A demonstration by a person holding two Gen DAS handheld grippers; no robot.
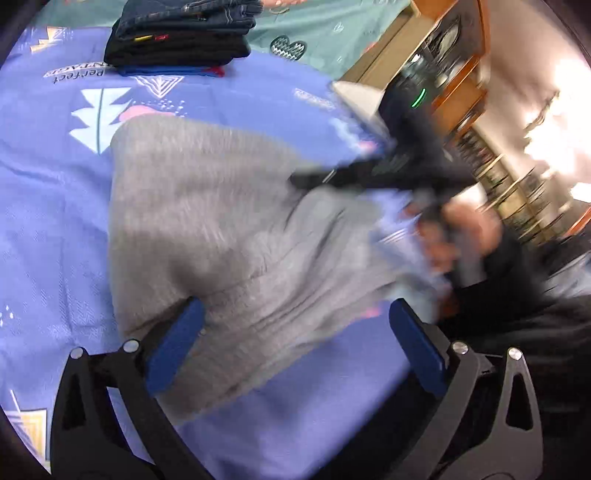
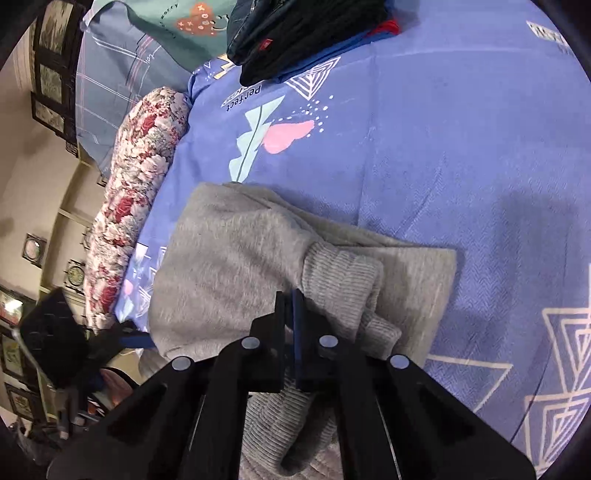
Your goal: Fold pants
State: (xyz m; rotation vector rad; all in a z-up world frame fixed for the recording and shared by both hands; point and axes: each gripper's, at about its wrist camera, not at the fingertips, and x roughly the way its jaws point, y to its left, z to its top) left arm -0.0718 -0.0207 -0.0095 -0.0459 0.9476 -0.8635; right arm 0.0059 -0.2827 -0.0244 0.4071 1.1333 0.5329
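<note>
The grey sweatpants (image 1: 221, 229) lie partly folded on the blue patterned bedsheet (image 1: 48, 206). My left gripper (image 1: 295, 325) is open and empty, its blue pads (image 1: 177, 343) spread over the near edge of the pants. My right gripper (image 2: 290, 295) is shut on the grey ribbed cuff (image 2: 340, 284) of the pants and holds it over the folded body (image 2: 229, 266). In the left wrist view the right gripper (image 1: 314, 179) is a blurred dark shape above the pants' right side.
A stack of folded dark clothes (image 1: 181, 33) sits at the far side of the bed, also in the right wrist view (image 2: 303, 33). A floral bolster (image 2: 136, 192) and pillows (image 2: 122, 66) lie along the bed's edge. Wooden shelves (image 1: 454, 66) stand beyond.
</note>
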